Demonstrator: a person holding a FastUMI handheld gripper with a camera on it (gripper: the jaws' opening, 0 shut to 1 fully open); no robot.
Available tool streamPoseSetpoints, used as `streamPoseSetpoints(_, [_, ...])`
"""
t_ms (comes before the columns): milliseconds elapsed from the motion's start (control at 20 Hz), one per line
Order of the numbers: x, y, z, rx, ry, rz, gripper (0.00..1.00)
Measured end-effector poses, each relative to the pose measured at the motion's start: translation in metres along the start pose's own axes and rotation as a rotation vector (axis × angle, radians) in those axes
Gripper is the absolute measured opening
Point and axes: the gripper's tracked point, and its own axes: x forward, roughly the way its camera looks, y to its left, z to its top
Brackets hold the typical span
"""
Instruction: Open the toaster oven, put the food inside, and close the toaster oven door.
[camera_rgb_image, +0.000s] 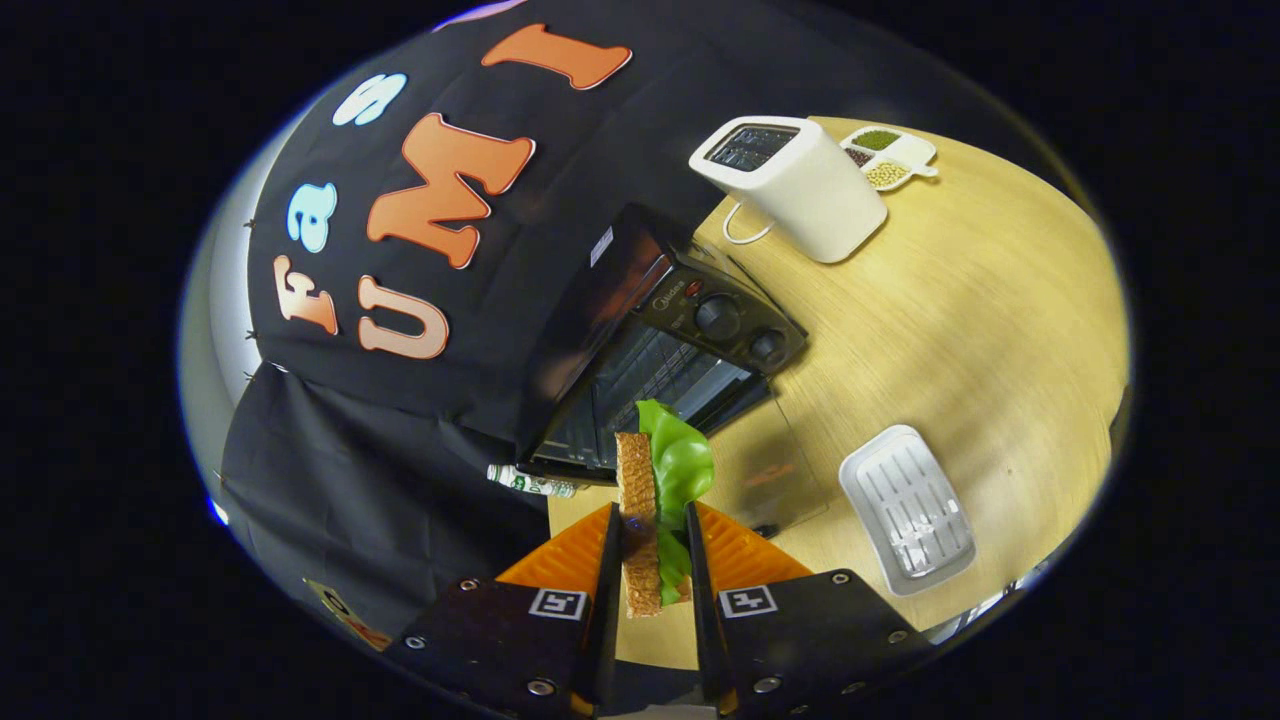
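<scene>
**Sandwich pinched and lined up with the open oven**

I have the sandwich low in the centre of the frame, standing on edge between the gripper fingers, which press on it from both sides. I hold it edge-on because, as I judge it, the narrow profile should slip into the cavity more easily; a green lettuce leaf flops out of the top toward the right.

Just beyond the sandwich, mid-frame, the toaster oven sits at the table's back edge against the black cloth. Its glass door lies folded down toward me, so the opening step looks done, and the wire rack inside appears bare. I am carrying the food straight along the fingers' line toward that mouth.

Lower right, a white ridged tray rests empty, probably where the food came from. Upper right stands a white toaster, slot on top, its cord looped beside it. Beyond it, a small divided dish holds what look like beans or seeds, one sort per compartment.
</scene>
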Motion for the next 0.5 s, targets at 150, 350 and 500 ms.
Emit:
streamPoseSetpoints(150, [0.028,0.01,0.008,0.063,-0.066,0.032,0.34])
streamPoseSetpoints(350, [0.066,0.012,0.027,0.212,-0.18,0.053,0.34])
streamPoseSetpoints(500, [0.091,0.008,0.039,0.314,-0.289,0.044,0.34])
